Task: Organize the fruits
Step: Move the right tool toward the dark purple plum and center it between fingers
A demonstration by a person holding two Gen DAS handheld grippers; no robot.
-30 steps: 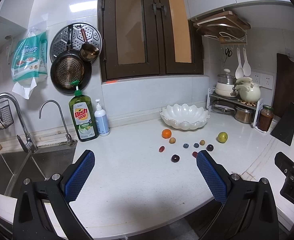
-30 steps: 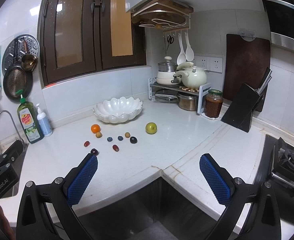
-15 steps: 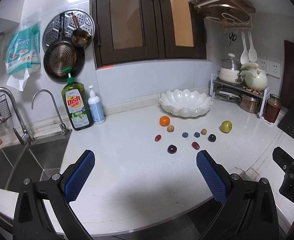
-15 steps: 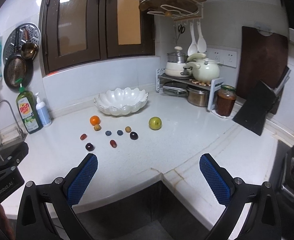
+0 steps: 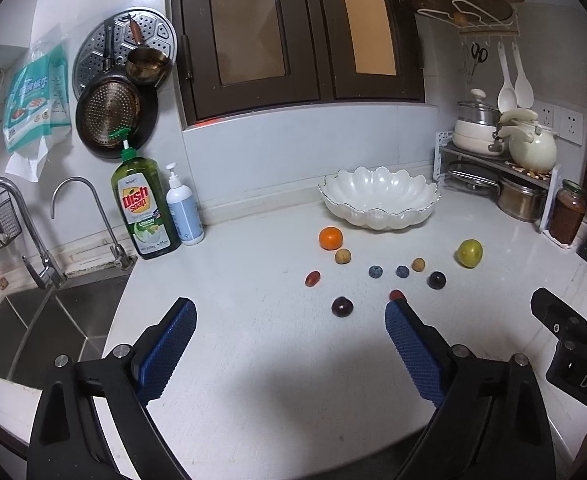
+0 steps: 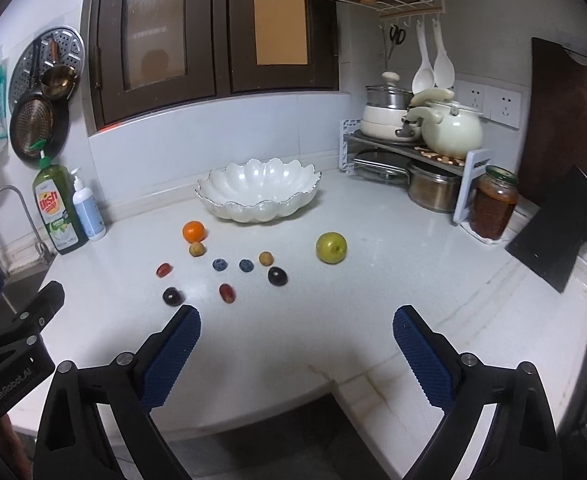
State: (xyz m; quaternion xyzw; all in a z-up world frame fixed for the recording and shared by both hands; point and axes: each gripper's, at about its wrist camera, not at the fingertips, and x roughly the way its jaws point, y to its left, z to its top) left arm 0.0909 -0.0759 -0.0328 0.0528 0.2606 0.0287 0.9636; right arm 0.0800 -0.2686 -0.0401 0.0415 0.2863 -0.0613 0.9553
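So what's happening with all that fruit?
A person holds two grippers over the counter. The left gripper and right gripper hold nothing, though their jaws are closing a little. The orange, apple and small fruits lie loose before the empty bowl.

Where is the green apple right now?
The green apple sits alone on the white counter, right of the small fruits, in front of the scalloped bowl.

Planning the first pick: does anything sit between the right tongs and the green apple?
Nothing visible does. Bare countertop lies between the right tongs, whose jaws are closing with nothing between them, and the green apple; the small fruits lie off to its left.
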